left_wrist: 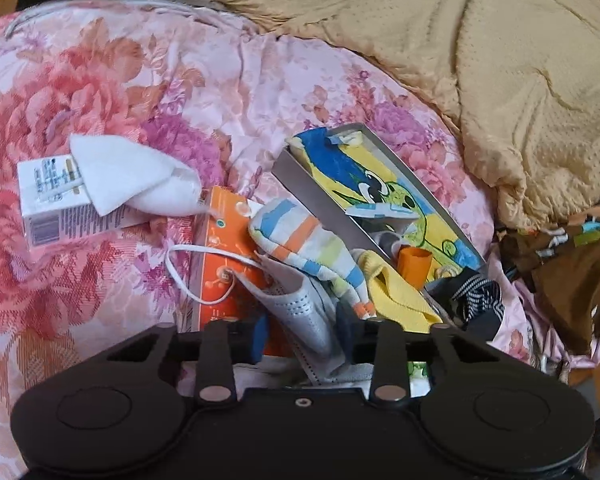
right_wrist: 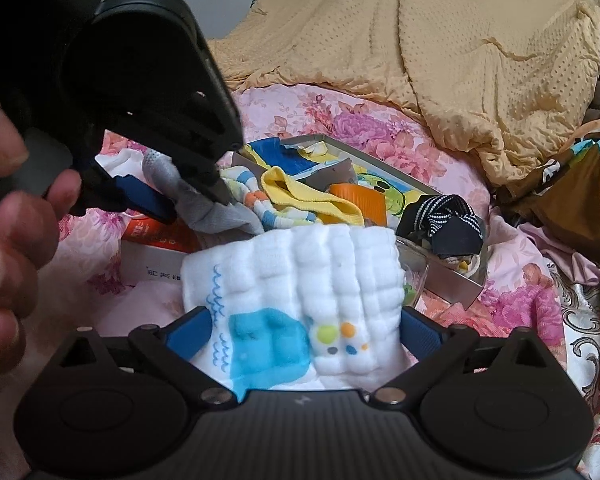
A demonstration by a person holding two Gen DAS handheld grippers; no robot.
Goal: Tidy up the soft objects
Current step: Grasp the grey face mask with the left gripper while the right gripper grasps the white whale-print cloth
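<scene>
My left gripper (left_wrist: pixel 302 332) is shut on a white pleated face mask (left_wrist: pixel 300 312) whose ear loop (left_wrist: pixel 188 276) trails over an orange box (left_wrist: pixel 220 248). The right wrist view shows that gripper (right_wrist: pixel 184 200) from the side, pinching the mask (right_wrist: pixel 204 208). My right gripper (right_wrist: pixel 306 332) is shut on a white quilted cloth (right_wrist: pixel 300 272) with blue print, its blue pads (right_wrist: pixel 192 332) pressing both edges. Behind it lies an open tin box (left_wrist: pixel 292 172) with a cartoon lining. A striped sock (left_wrist: pixel 300 240), a yellow cloth (left_wrist: pixel 396 296) and a dark dotted sock (left_wrist: pixel 476 296) lie on it.
All of this rests on a pink floral quilt (left_wrist: pixel 100 80). Another white mask (left_wrist: pixel 132 176) lies on a small carton (left_wrist: pixel 44 200) to the left. A tan blanket (left_wrist: pixel 480 60) is heaped behind, with brown clothes (left_wrist: pixel 560 272) at the right. An orange cap (left_wrist: pixel 414 268) stands in the tin. A person's hand (right_wrist: pixel 8 220) holds the left gripper.
</scene>
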